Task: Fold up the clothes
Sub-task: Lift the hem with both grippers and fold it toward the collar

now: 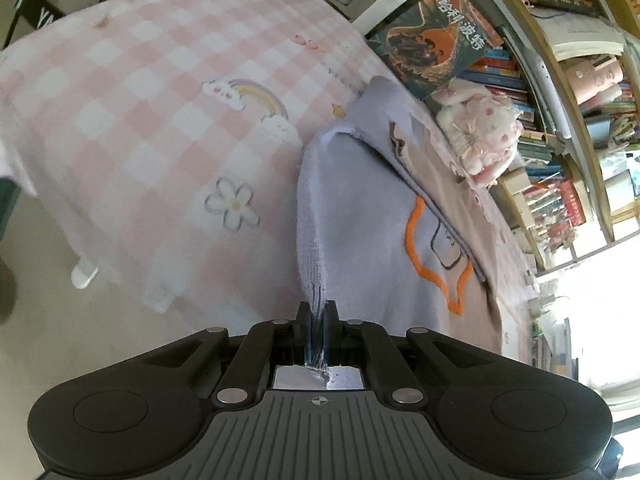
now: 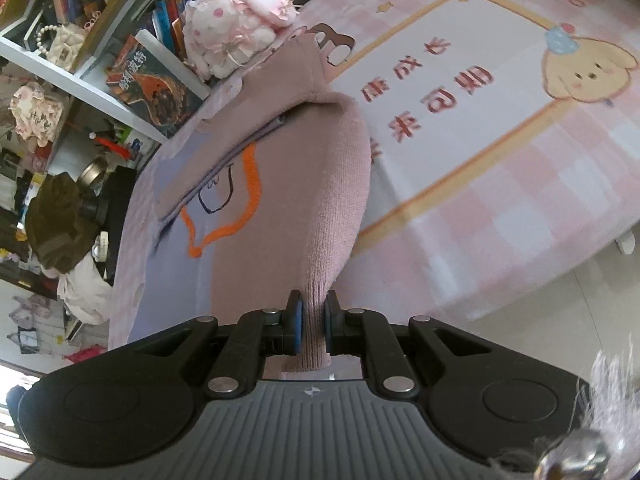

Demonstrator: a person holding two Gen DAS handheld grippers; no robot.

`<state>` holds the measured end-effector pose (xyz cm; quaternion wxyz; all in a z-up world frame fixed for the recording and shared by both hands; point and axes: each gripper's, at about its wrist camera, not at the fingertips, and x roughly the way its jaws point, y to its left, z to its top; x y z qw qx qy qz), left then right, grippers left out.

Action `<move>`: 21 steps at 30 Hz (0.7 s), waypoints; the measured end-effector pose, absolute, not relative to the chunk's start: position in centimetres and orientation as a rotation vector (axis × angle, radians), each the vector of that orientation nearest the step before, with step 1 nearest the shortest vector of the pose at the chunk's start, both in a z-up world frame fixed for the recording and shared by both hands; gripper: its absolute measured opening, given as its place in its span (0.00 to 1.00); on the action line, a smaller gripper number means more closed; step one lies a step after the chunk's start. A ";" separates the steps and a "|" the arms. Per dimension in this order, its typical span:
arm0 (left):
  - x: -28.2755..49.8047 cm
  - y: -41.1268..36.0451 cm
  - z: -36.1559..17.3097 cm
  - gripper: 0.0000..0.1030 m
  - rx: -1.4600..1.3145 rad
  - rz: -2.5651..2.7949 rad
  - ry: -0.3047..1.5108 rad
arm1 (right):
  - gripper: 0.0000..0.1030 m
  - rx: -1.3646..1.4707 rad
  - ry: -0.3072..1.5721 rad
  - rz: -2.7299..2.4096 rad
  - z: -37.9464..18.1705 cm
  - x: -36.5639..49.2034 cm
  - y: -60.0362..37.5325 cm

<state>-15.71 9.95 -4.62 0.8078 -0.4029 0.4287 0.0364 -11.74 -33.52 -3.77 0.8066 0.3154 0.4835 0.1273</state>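
Observation:
A knitted sweater point(image 1: 372, 216), lavender and dusty pink with an orange outline figure, lies on a bed with a pink checked sheet point(image 1: 140, 120). My left gripper point(image 1: 318, 312) is shut on the sweater's lavender ribbed edge and lifts it off the sheet. My right gripper point(image 2: 314, 316) is shut on the sweater's pink ribbed edge point(image 2: 332, 208), which rises from the bed toward the camera. The sweater's upper part is folded over the orange figure point(image 2: 240, 200).
A pink plush toy point(image 1: 484, 128) point(image 2: 236, 28) sits at the bed's far side against bookshelves point(image 1: 560, 100) full of books. The sheet has a printed panel with a puppy point(image 2: 580, 68). The floor point(image 1: 60, 340) lies beyond the bed's edge. A cluttered corner point(image 2: 52, 208) holds clothes.

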 end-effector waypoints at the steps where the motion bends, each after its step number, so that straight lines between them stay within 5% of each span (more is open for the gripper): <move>1: -16.1 9.8 -4.7 0.03 -0.869 0.081 0.916 | 0.09 0.675 1.040 0.275 -3.9 -12.1 -33.8; 21: -17.3 9.2 -1.2 0.03 -1.162 0.039 0.660 | 0.09 0.906 0.921 0.416 -0.7 -13.1 -37.9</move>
